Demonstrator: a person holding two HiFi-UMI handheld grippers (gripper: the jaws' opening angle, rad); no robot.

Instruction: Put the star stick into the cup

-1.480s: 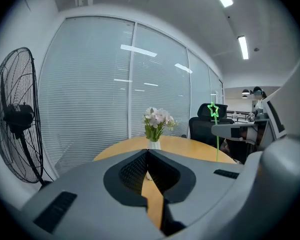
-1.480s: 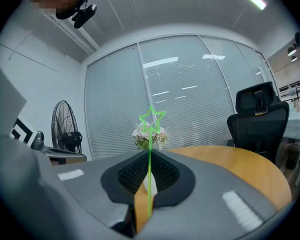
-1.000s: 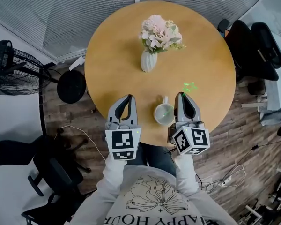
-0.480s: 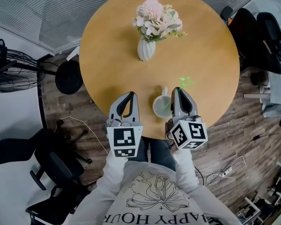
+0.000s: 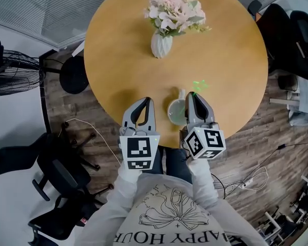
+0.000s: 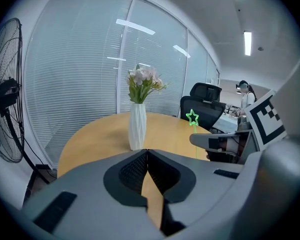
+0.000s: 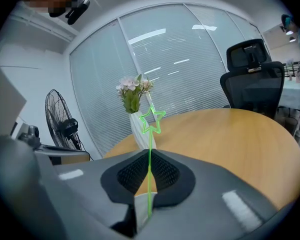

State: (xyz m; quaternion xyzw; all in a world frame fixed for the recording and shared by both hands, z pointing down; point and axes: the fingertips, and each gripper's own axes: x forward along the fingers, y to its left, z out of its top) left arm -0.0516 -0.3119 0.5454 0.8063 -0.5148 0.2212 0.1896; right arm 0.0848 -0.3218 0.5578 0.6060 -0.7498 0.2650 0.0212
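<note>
head view: on round wooden table (image 5: 118,50), near its close edge, white cup (image 5: 177,111) between left gripper (image 5: 145,102) and right gripper (image 5: 190,95); green star stick (image 5: 197,85) up out of the right one, just beside the cup. left gripper view: jaws pressed together, nothing between; white vase of flowers (image 6: 137,126) ahead. right gripper view: jaws clamped on the thin stick, star upright above them.

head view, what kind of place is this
Most likely an office meeting area: a round wooden table, a black office chair beside it, and a glass wall with slatted blinds.
</note>
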